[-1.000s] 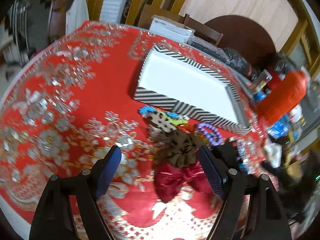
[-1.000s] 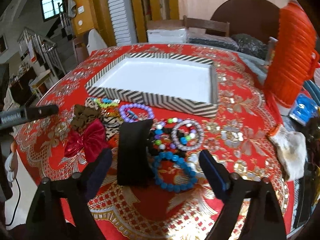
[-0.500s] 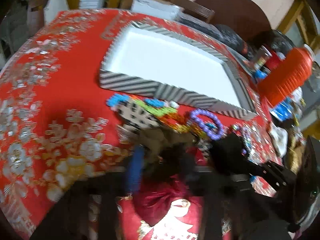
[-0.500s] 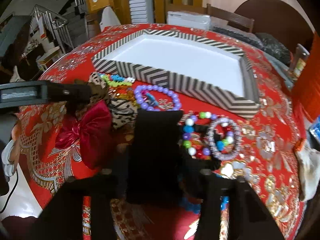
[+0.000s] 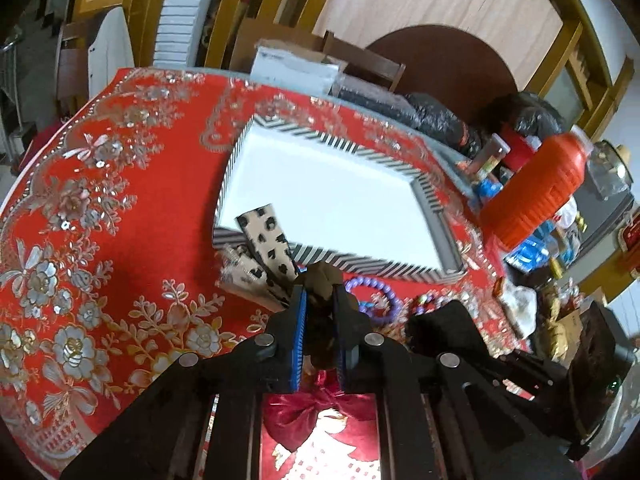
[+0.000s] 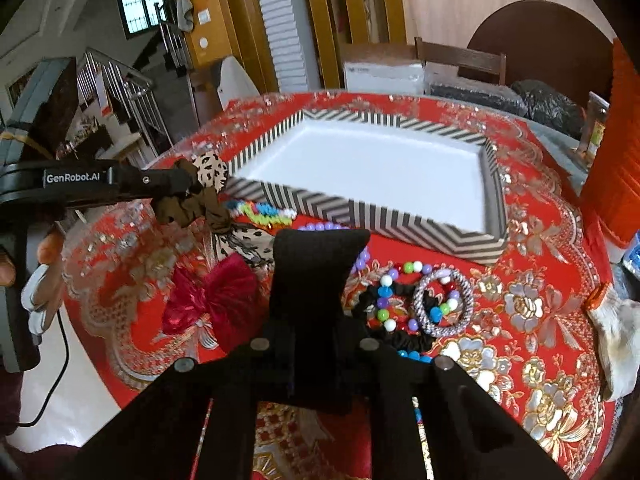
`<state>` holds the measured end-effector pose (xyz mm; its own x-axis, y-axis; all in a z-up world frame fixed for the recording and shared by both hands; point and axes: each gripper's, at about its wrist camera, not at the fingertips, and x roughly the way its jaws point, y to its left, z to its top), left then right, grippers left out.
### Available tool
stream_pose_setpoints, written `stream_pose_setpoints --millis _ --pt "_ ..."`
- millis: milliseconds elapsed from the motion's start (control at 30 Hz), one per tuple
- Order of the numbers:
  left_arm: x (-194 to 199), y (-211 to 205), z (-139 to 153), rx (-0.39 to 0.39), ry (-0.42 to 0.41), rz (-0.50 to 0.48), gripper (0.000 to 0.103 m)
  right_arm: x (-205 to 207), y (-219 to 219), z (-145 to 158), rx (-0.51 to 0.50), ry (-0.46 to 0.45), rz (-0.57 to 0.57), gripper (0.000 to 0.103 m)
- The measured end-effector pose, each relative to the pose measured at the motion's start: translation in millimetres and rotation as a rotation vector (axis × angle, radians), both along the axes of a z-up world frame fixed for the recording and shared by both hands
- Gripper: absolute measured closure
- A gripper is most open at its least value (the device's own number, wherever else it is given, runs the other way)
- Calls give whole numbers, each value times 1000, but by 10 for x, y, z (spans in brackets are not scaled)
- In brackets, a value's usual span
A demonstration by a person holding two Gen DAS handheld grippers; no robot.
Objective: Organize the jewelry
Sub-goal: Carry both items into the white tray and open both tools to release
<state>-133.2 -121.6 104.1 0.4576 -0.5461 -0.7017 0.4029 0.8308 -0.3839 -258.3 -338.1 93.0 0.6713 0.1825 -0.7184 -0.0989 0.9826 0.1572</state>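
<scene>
wooden chair [image 6: 460, 60], staircase [image 6: 116, 92], maybe shutters [image 6: 276, 20].

Round table [image 6: 532, 248], red cloth with silver and gold flowers: what I see lying on it.

Striped tray [image 6: 360, 216] with a white floor, black-and-white chevron walls, near the middle of my table. In front of it, on the cloth: red satin bow [image 6: 216, 300]; strip of bright multicoloured beads [image 6: 264, 213] just against the tray wall; purple bead bracelet [image 5: 370, 292]; silver-lilac woven bangle [image 6: 442, 304] overlapping a string of mixed coloured beads [image 6: 394, 298] and a black scrunchie [image 6: 404, 340]. Crumpled whitish cloth [image 6: 618, 332] at my right edge; orange ribbed container [image 5: 532, 196] at the far right.
</scene>
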Motion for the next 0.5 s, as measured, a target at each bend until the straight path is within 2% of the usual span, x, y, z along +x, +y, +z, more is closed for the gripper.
stream_pose_setpoints --millis 267,500 --pt "34 41 444 -16 -99 12 101 -99 -109 299 21 -65 -18 91" --pt "177 -88 499 -10 -121 13 101 13 -253 366 5 -74 -59 91"
